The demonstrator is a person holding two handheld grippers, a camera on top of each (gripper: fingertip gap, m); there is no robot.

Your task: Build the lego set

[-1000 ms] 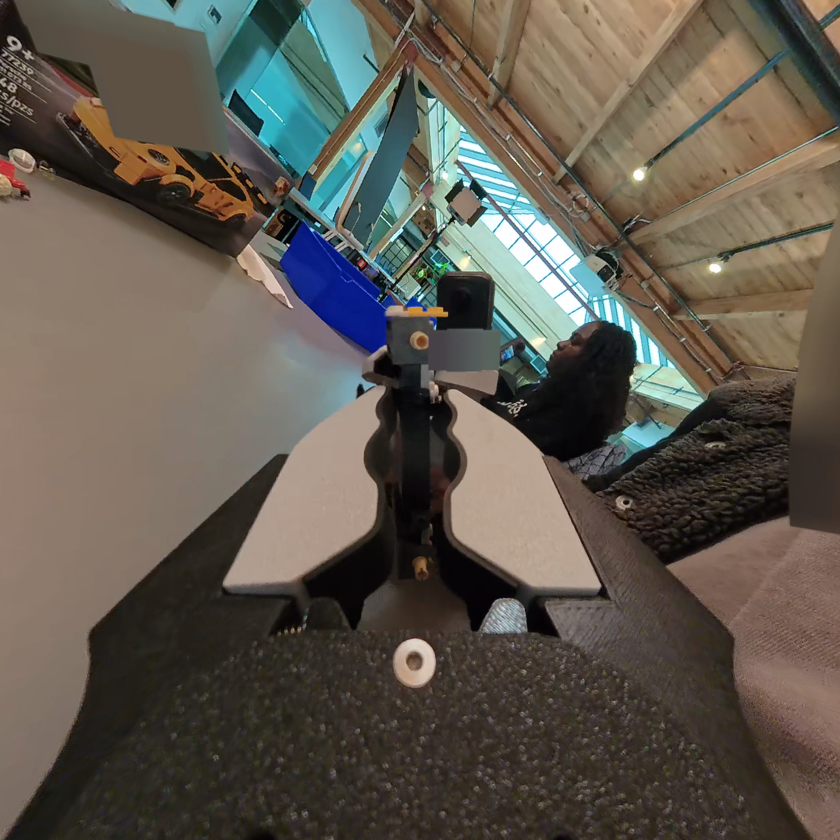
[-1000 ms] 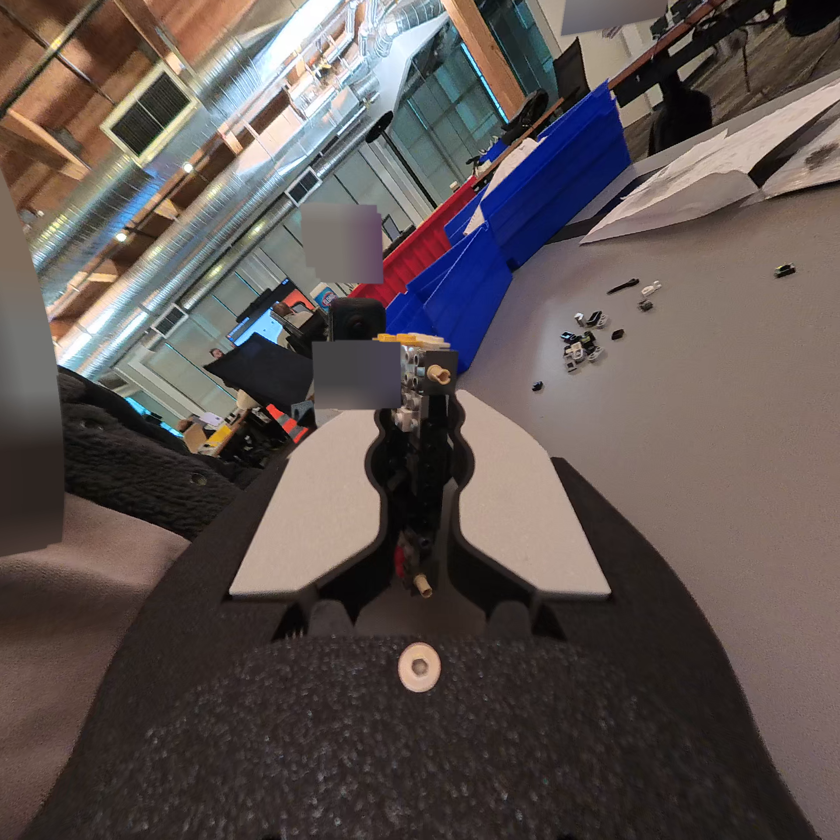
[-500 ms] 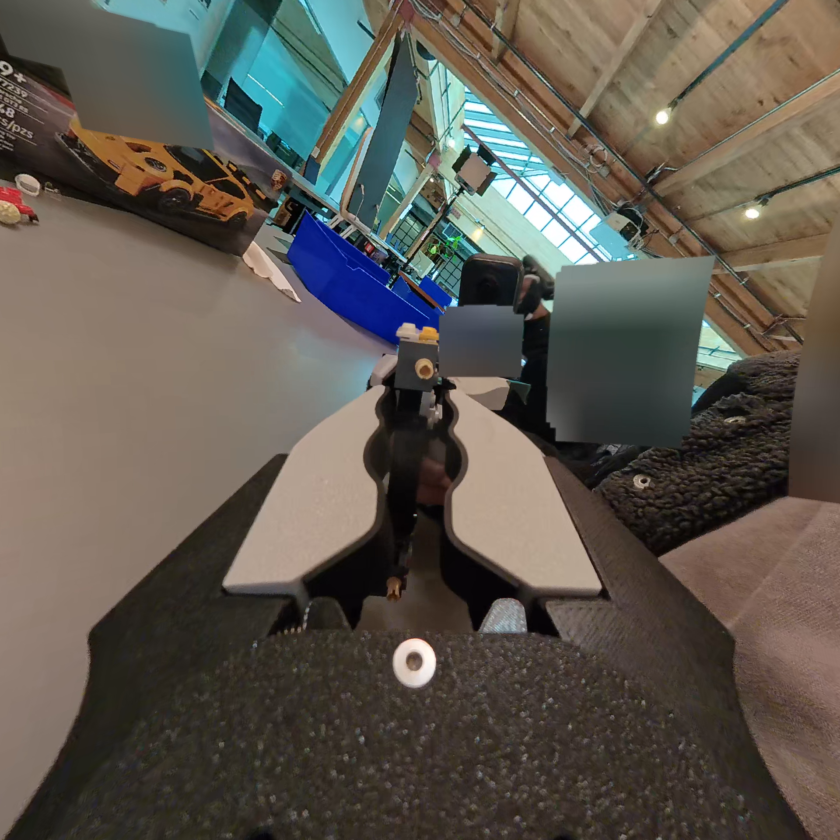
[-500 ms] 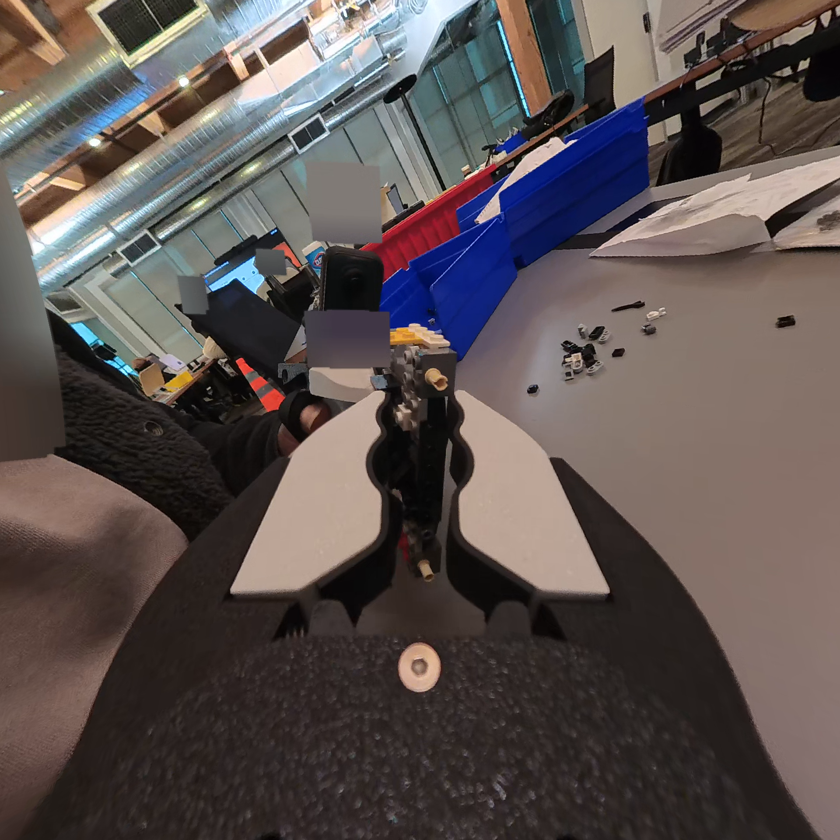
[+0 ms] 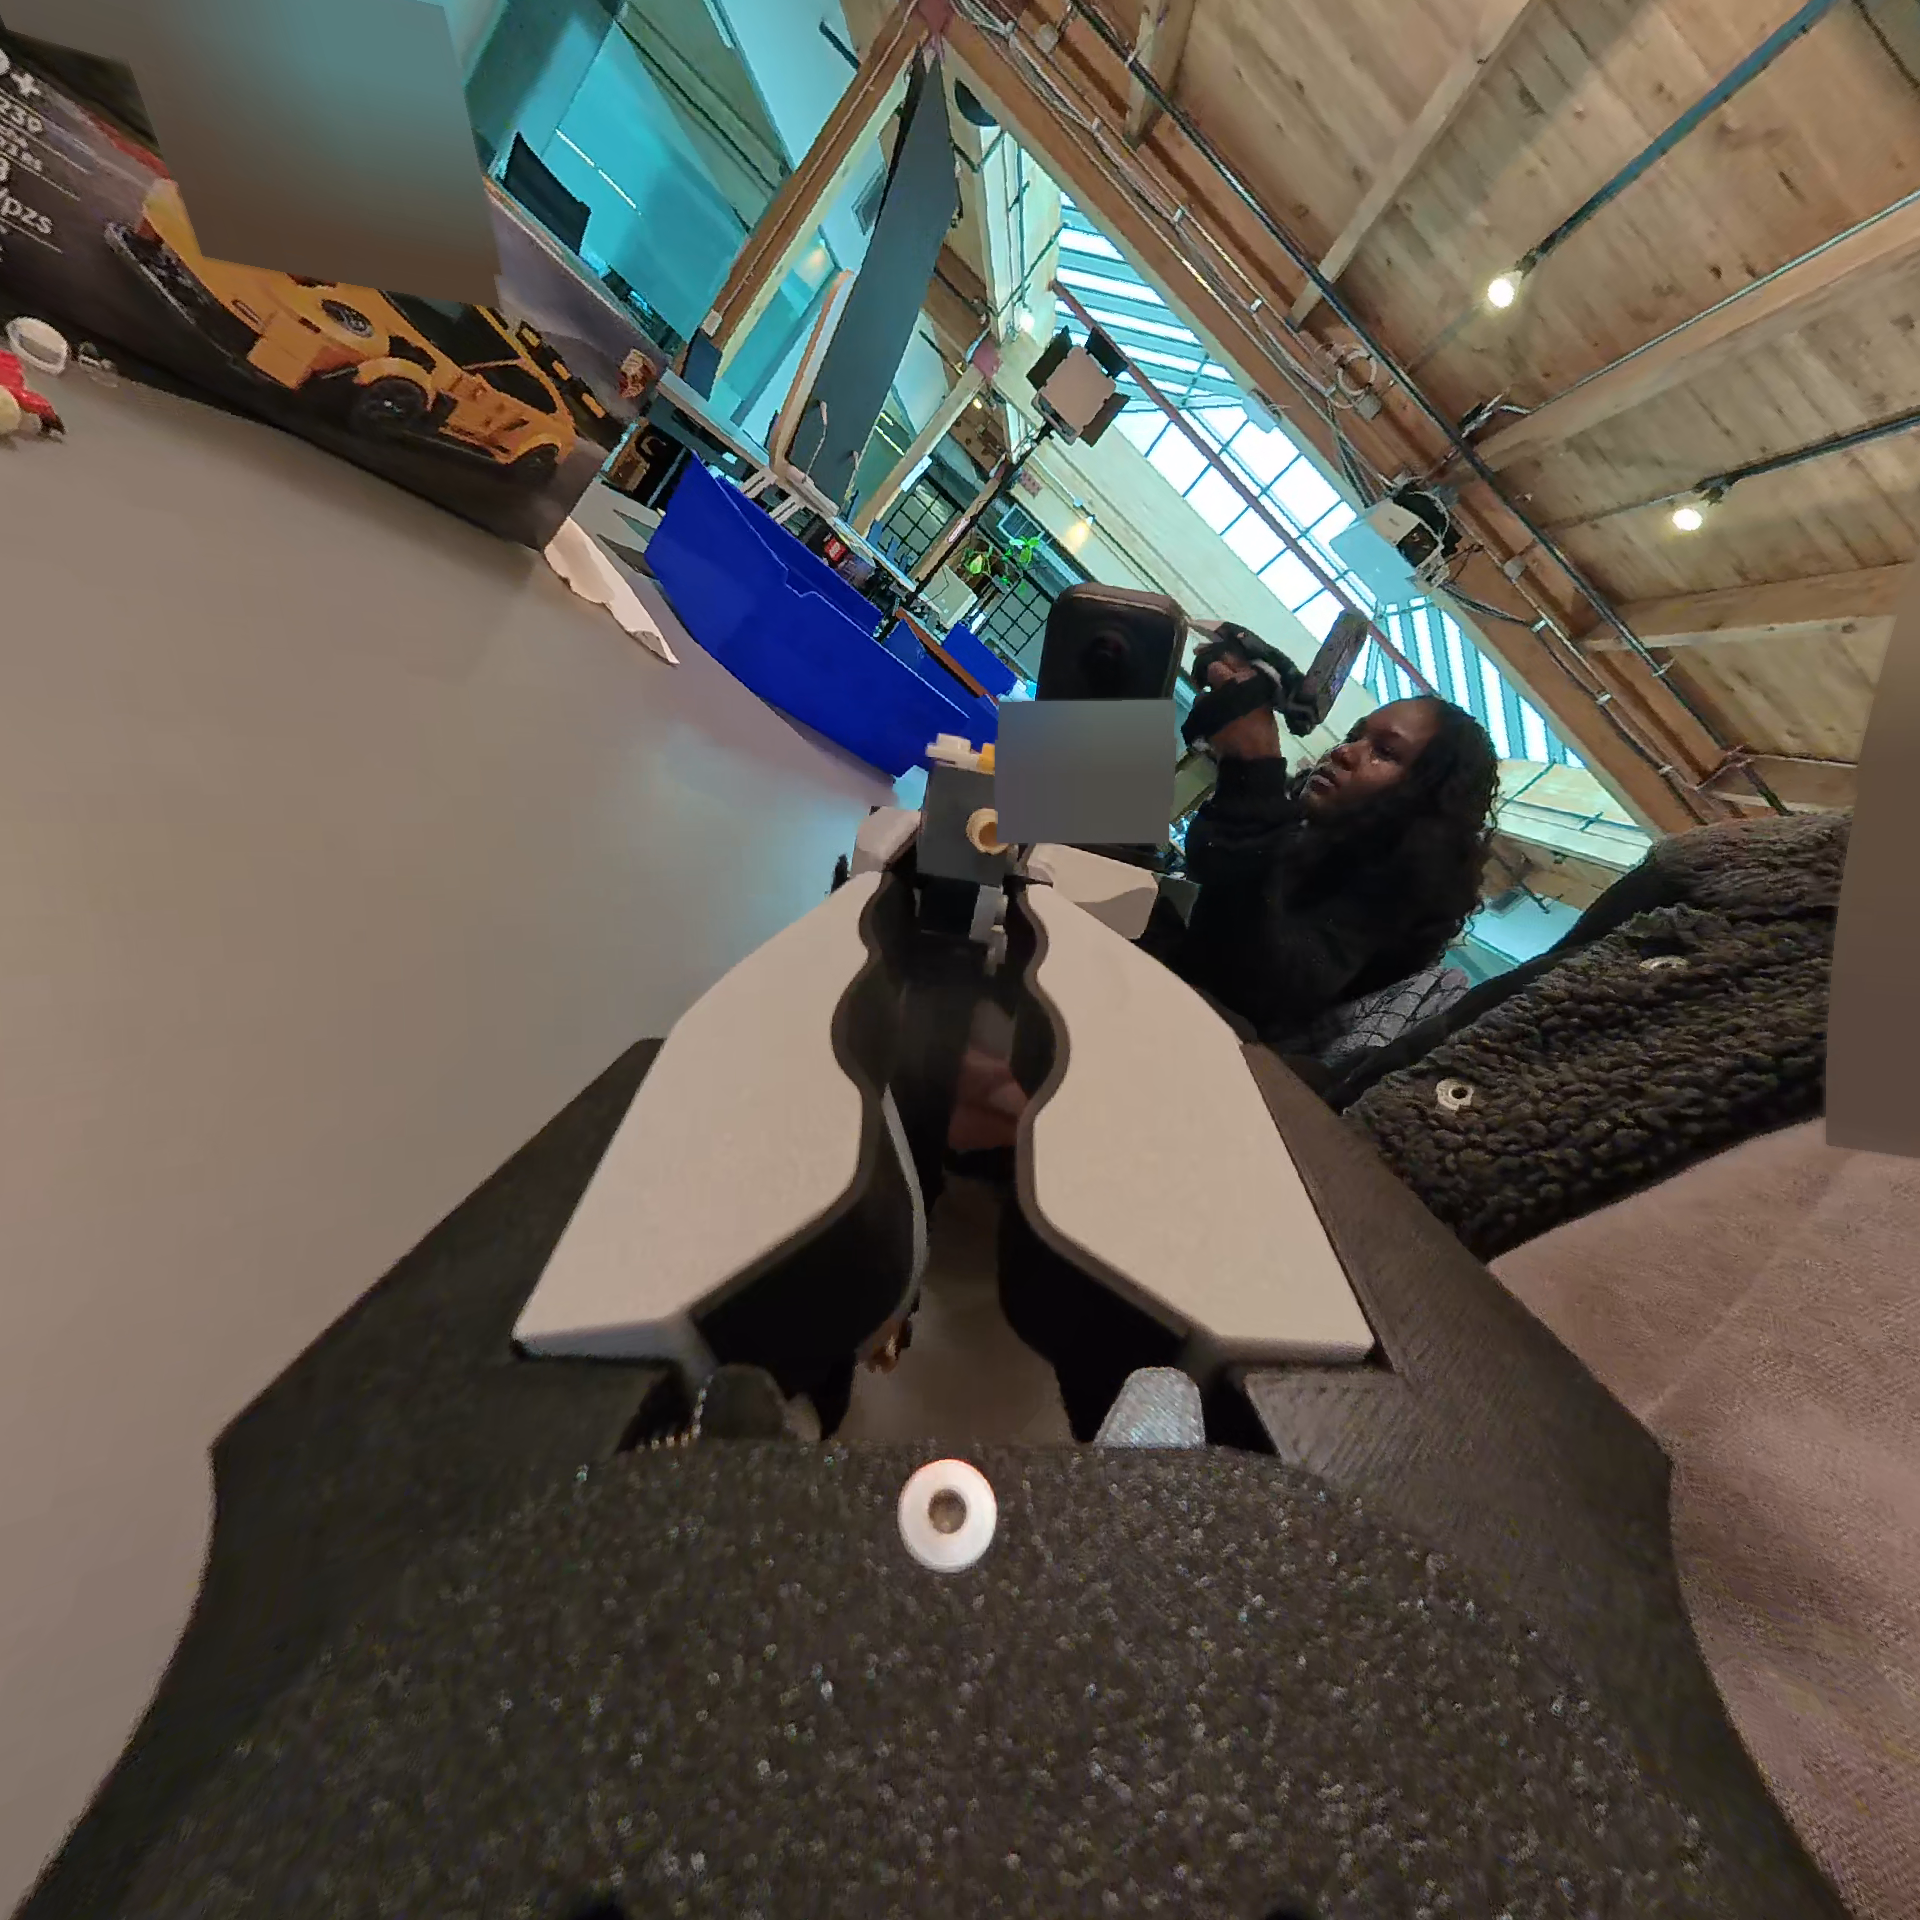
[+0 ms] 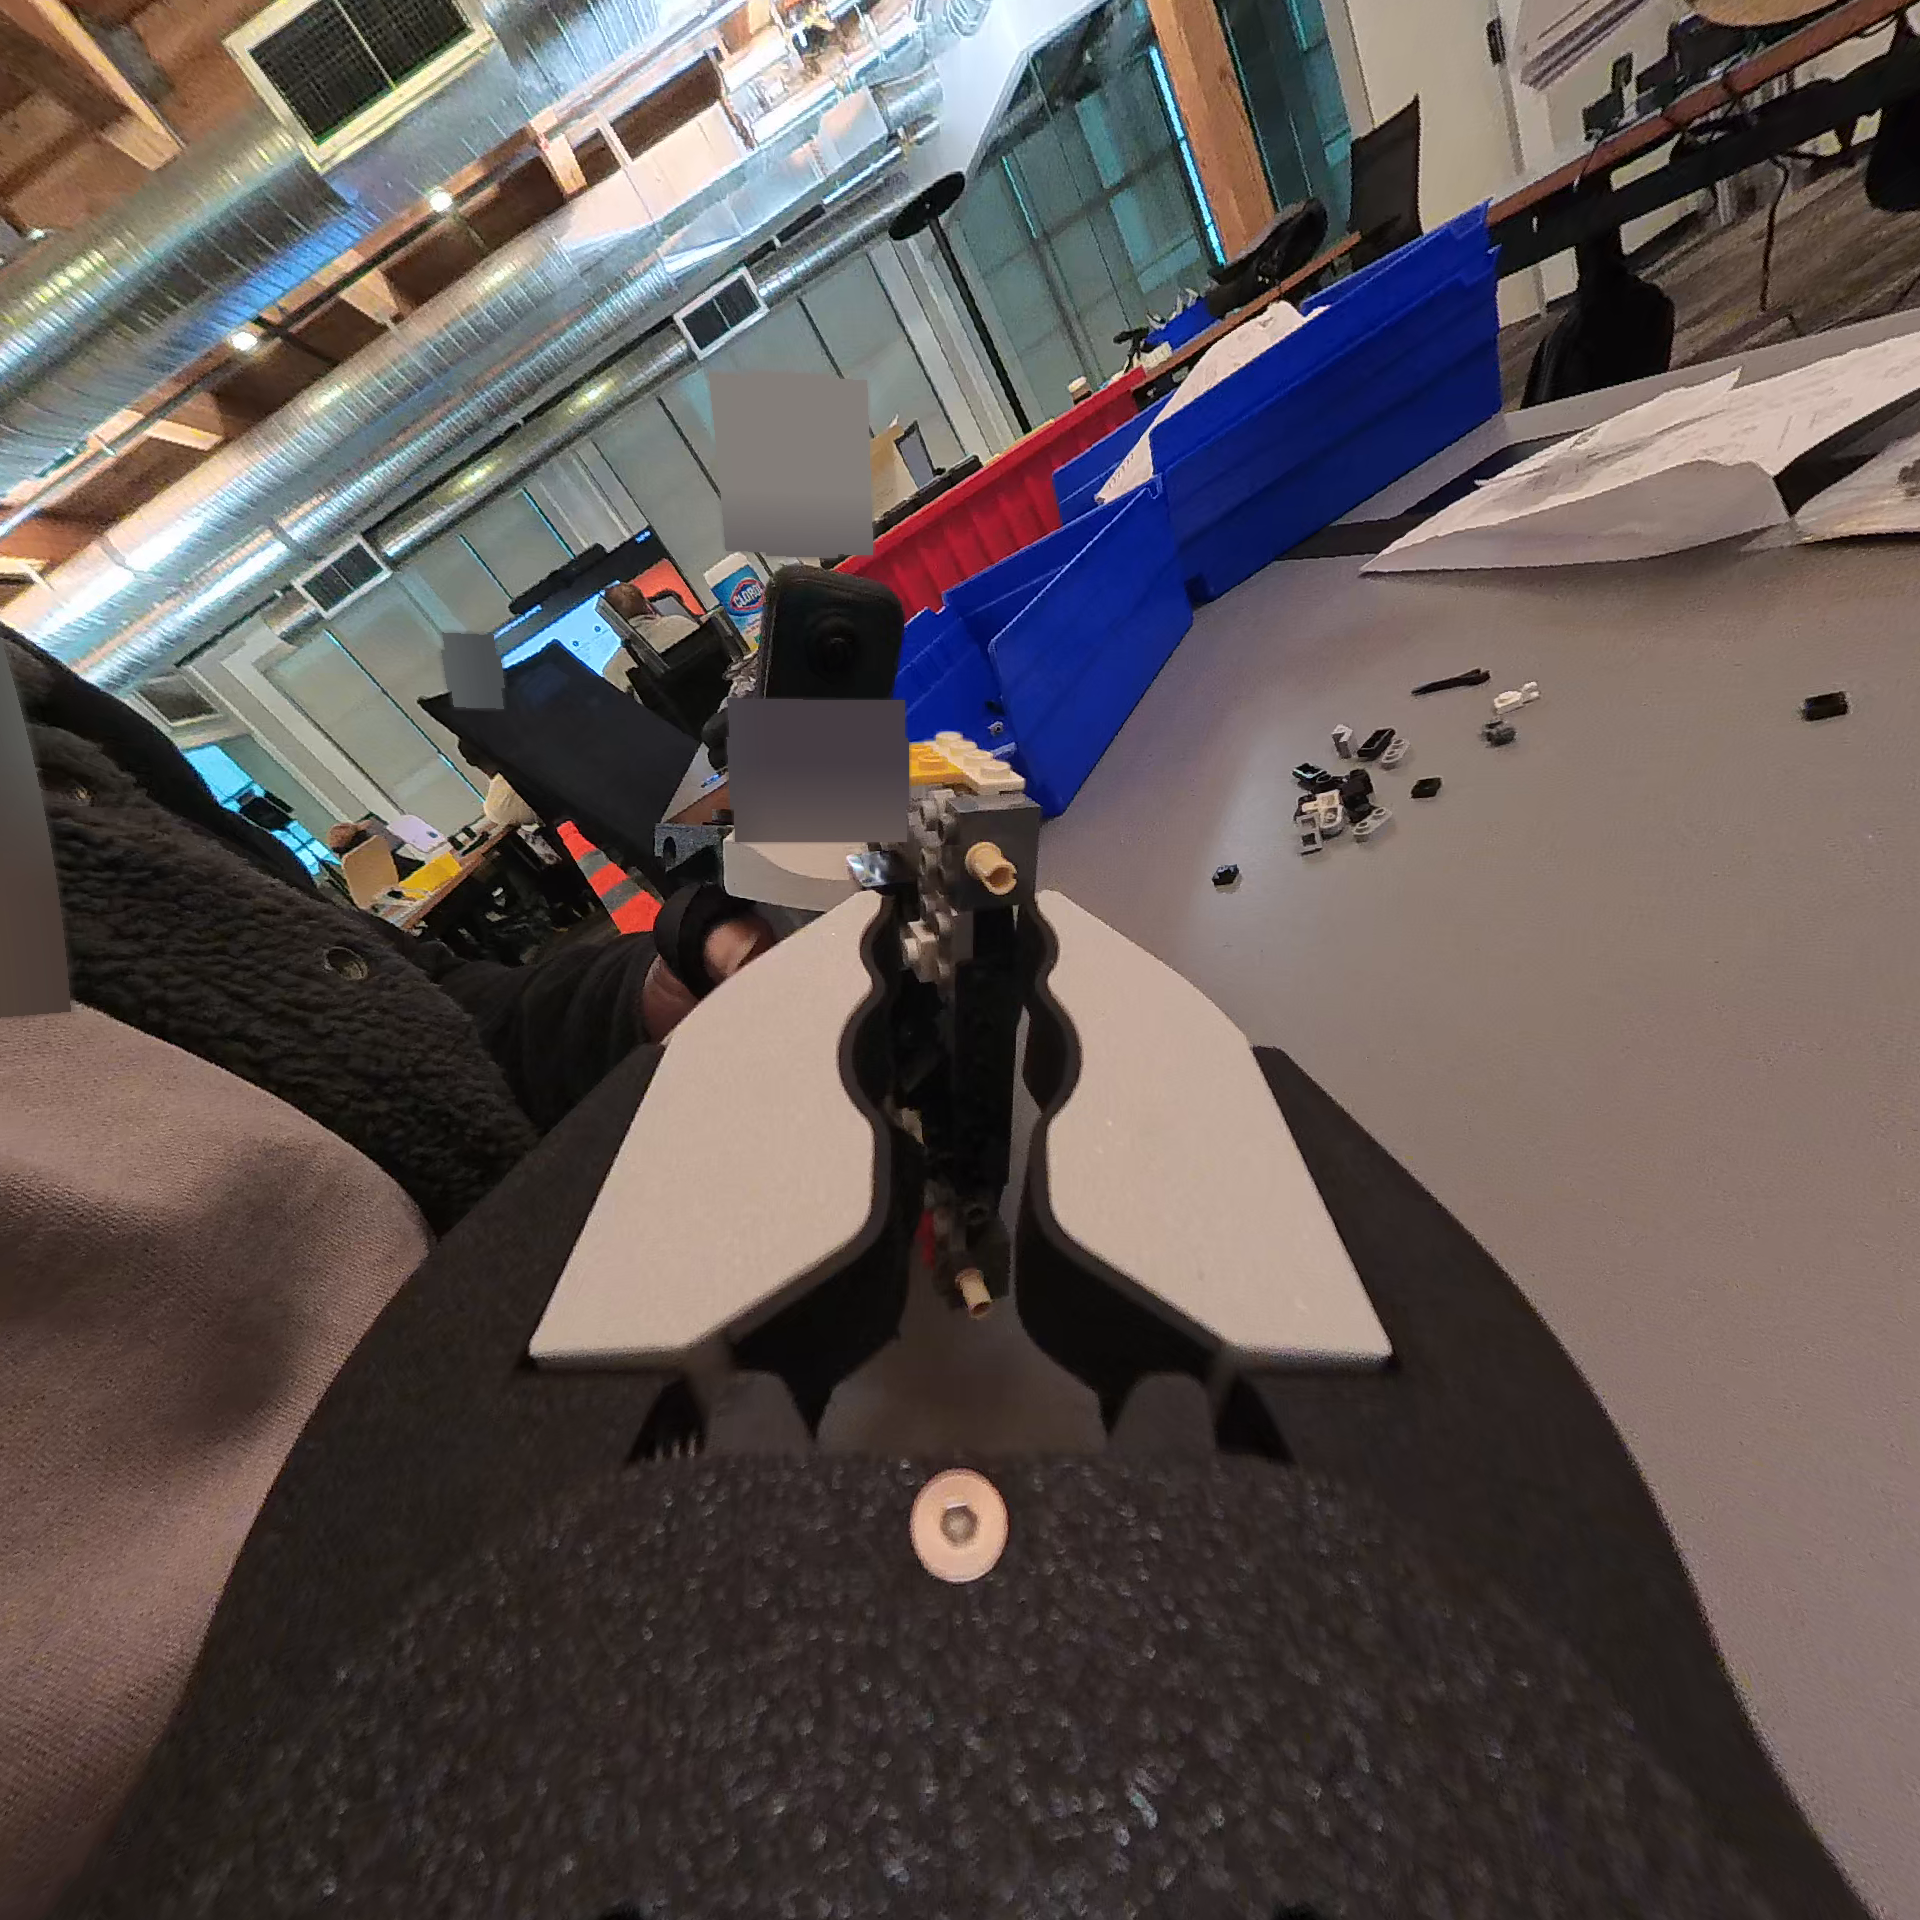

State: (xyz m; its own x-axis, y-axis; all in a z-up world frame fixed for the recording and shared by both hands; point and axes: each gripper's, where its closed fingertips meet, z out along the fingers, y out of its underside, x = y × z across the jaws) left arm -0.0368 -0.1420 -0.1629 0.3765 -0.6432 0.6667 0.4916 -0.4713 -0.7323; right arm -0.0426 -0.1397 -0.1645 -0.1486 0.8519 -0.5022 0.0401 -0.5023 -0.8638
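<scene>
Grey counter (image 6: 1558,1039) in a timber-ceilinged workshop: I have one lego build pinched in both claws.

My left view alone shows the set's box (image 5: 343,343) at the far left and a blue bin (image 5: 790,634) beyond it; my right view alone shows loose pieces (image 6: 1351,790) scattered on the counter, an open booklet (image 6: 1662,468) and blue bins (image 6: 1299,436). The left claw (image 5: 951,914) is clenched on the build (image 5: 961,831), which runs edge-on down the gap with its grey, tan-pegged end poking past the tips. The right claw (image 6: 951,914) is likewise clamped on the build (image 6: 966,862) from the opposite side. Compared with half a second ago, the left view has tilted and the build sits skewed in that claw.
</scene>
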